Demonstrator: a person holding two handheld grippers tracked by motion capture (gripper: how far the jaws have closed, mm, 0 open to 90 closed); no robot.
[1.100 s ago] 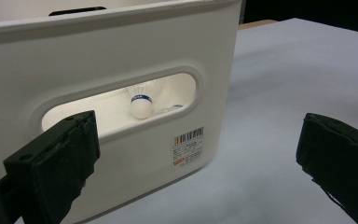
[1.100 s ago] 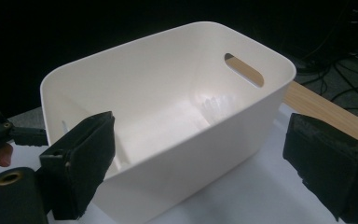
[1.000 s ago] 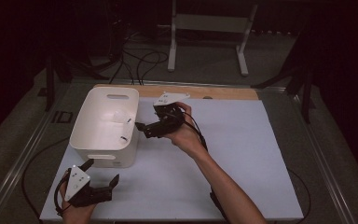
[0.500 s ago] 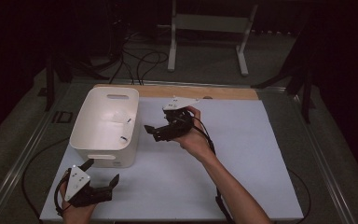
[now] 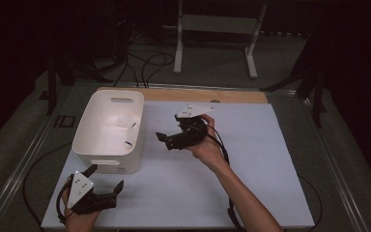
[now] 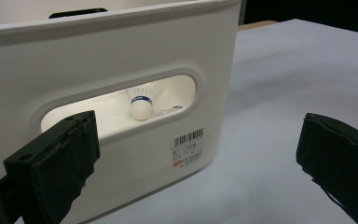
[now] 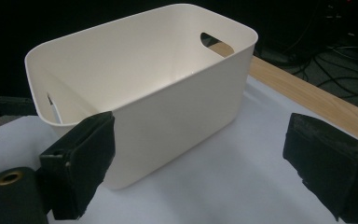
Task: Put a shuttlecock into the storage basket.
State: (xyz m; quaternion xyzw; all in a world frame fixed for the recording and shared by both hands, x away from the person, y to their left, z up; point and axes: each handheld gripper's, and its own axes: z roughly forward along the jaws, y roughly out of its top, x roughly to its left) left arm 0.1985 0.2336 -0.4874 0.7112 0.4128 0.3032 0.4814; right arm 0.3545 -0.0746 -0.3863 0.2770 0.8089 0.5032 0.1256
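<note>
— How are the right tongs (image 5: 166, 140) set?
— They are held wide open above the white worktop (image 5: 251, 159), just right of the white tub (image 5: 101, 145), and nothing is gripped or touched between the jaws. In the right gripper view the tub's side wall (image 7: 177, 112) is seen between the two black jaws, with a gap left before it.

— And the left tongs (image 5: 107, 180)?
— They are also spread wide and nothing is held. They are kept low at the near edge of the worktop, just in front of the tub's near end wall, which is not touched. In the left gripper view the slotted handle hole is faced, with a barcode label (image 6: 189, 145) stuck beneath it.

— What is found in the tub?
— A shuttlecock (image 6: 142, 103) is seen through the handle slot, lying on the tub's floor, its white cork ringed by a blue band. From the high view a pale shape (image 5: 123, 119) is made out inside toward the far end. Whether anything else is contained cannot be told.

— Where is the tub placed?
— It is stood upright on the worktop's left part, a wooden strip (image 5: 232, 95) running along the far edge.
</note>
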